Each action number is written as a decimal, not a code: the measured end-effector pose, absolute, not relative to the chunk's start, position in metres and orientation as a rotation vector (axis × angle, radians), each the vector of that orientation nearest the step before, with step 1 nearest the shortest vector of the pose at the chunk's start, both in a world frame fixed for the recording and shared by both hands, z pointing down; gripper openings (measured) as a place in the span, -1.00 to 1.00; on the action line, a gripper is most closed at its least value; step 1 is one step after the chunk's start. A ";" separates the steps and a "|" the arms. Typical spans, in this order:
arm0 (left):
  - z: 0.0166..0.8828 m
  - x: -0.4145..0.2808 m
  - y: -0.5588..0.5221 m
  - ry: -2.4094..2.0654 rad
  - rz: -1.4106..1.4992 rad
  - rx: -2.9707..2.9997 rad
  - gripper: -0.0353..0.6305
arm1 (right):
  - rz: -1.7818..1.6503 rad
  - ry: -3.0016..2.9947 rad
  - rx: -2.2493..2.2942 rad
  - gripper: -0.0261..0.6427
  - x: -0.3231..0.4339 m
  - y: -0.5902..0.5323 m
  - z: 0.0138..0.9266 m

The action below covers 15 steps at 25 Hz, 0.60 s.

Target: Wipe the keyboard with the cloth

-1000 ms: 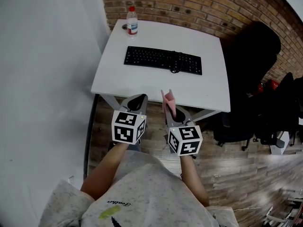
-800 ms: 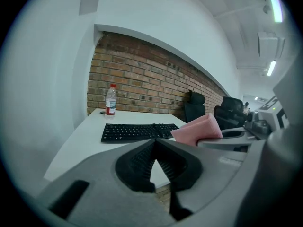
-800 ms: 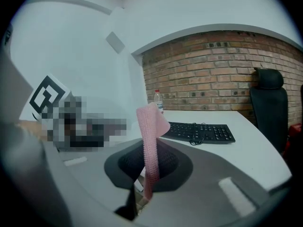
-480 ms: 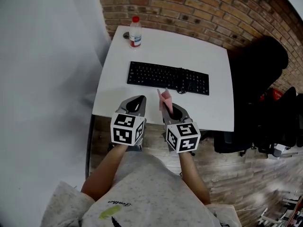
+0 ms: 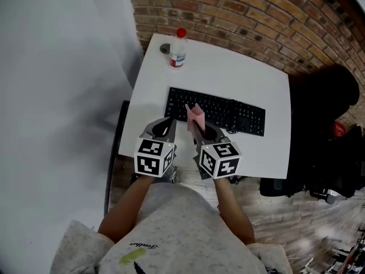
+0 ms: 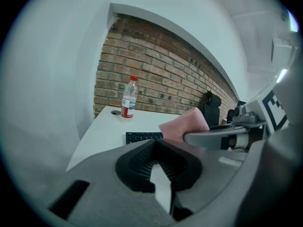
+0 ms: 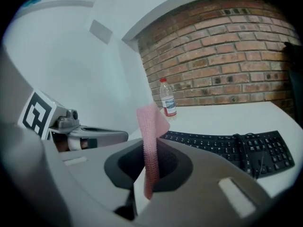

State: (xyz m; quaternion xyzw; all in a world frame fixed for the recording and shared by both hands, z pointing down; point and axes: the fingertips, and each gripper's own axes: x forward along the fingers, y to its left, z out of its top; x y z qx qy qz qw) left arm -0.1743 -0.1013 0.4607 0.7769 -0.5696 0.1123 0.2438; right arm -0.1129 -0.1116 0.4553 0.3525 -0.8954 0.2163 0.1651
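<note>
A black keyboard [image 5: 219, 111] lies across the middle of the white table [image 5: 271, 147], its cable bunched on the right-hand keys. My right gripper [image 5: 197, 127] is shut on a folded pink cloth [image 5: 195, 116] that stands upright above the keyboard's near left part. In the right gripper view the pink cloth [image 7: 149, 145] rises from between the jaws, with the keyboard [image 7: 227, 148] ahead and to the right. My left gripper [image 5: 166, 123] is shut and holds nothing, beside the right one over the table's near edge. The left gripper view shows the cloth [image 6: 185, 125] to its right.
A plastic water bottle [image 5: 178, 48] with a red cap stands at the table's far left corner, its loose dark lid [image 5: 165, 48] beside it. A brick wall [image 5: 256, 16] runs behind the table. A black office chair [image 5: 328, 130] stands to the right, a white wall [image 5: 63, 96] to the left.
Both grippers have moved forward from in front of the table to over its near edge. The cloth now stands over the keyboard's near left part.
</note>
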 end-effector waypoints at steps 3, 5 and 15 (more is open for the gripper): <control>0.468 -0.187 -0.115 -1.558 0.317 2.096 -0.90 | 0.661 -2.560 0.968 -0.86 -0.134 -0.131 0.458; 0.473 -0.196 -0.123 -1.565 0.318 2.067 -0.90 | 0.700 -2.570 0.932 -0.86 -0.148 -0.143 0.460; 0.484 -0.229 -0.148 -1.594 0.332 1.978 -0.91 | 1.032 -2.602 0.764 -0.86 -0.213 -0.192 0.471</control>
